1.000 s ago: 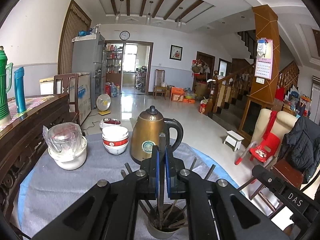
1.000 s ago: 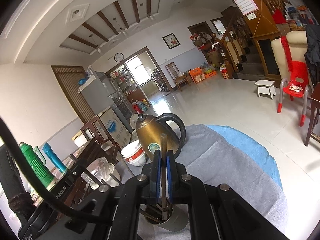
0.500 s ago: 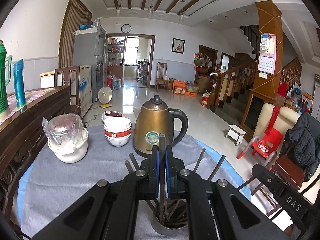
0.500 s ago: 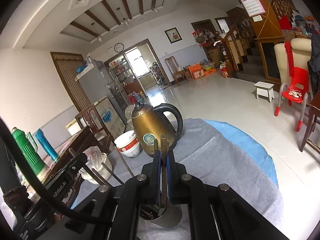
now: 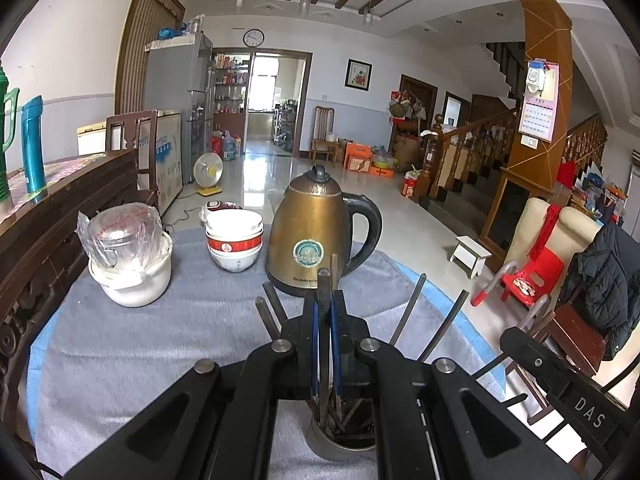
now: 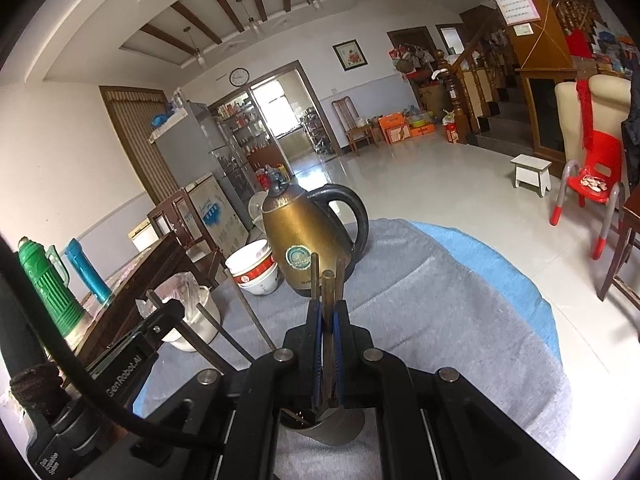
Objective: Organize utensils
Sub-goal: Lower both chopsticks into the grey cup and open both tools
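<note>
A metal cup [image 5: 344, 446] stands on the grey cloth right under both grippers, with several dark chopsticks [image 5: 408, 306] fanning out of it. My left gripper [image 5: 324, 312] is shut on one upright chopstick [image 5: 324, 280] whose lower end reaches into the cup. In the right wrist view my right gripper [image 6: 327, 316] is shut on another chopstick [image 6: 328, 286], also reaching down into the cup [image 6: 334, 428]. Two more sticks rise beside it. The cup's base is hidden behind the gripper bodies.
A brass kettle [image 5: 316, 236] stands just beyond the cup, stacked bowls [image 5: 234, 240] to its left, then a white pot with a plastic bag [image 5: 128, 256]. A dark wooden sideboard [image 5: 52, 208] borders the table on the left. The round table's edge [image 6: 516, 280] curves away on the right.
Both grippers have sunk toward the cup with their chopsticks and tipped downward. More of the fanned chopsticks and the cup's mouth show now. Both stayed shut.
</note>
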Available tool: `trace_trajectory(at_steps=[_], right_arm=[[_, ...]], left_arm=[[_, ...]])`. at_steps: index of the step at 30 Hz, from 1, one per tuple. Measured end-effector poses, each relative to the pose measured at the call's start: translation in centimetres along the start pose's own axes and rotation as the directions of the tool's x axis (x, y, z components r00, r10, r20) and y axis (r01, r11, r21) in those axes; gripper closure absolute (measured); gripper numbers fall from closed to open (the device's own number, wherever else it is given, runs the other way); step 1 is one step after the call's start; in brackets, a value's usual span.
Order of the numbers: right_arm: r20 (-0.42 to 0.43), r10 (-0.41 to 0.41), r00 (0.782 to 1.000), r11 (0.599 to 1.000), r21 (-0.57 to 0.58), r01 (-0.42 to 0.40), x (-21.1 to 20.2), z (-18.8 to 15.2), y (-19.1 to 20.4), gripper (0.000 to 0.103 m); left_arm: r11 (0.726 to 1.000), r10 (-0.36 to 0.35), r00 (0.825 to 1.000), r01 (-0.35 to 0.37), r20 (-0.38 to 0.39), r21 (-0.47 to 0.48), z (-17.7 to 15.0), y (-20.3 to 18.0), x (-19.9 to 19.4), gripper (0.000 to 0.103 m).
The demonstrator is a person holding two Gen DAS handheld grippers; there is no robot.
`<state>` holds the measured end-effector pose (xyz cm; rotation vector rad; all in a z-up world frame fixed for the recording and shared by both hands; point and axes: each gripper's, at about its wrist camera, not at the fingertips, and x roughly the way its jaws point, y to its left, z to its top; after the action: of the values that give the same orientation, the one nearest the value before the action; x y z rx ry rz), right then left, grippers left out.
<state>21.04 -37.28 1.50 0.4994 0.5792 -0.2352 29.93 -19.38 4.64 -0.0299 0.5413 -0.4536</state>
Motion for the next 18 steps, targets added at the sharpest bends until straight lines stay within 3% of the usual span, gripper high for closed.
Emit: trace_trajectory(at_steps=[15, 17, 18], right_arm=[[-0.077, 0.051, 0.996, 0.998, 0.035, -0.049, 0.7, -0.9, 0.0, 0.094], [-0.091, 0.070, 0.993, 0.997, 0.053, -0.065, 0.7, -0.9, -0.1, 0.094], [-0.093, 0.078, 0.993, 0.996, 0.059, -0.072, 0.7, -0.9, -0.2, 0.094]], left_arm=[[1.000, 0.019, 0.997, -0.018, -0.078, 0.017, -1.6, 1.1, 0.0, 0.094], [1.000, 0.028, 0.995, -0.027, -0.091, 0.016, -1.7, 1.4, -0.1, 0.084], [0.999, 0.041, 0.995, -0.039, -0.092, 0.019, -1.9, 1.5, -0.4, 0.072]])
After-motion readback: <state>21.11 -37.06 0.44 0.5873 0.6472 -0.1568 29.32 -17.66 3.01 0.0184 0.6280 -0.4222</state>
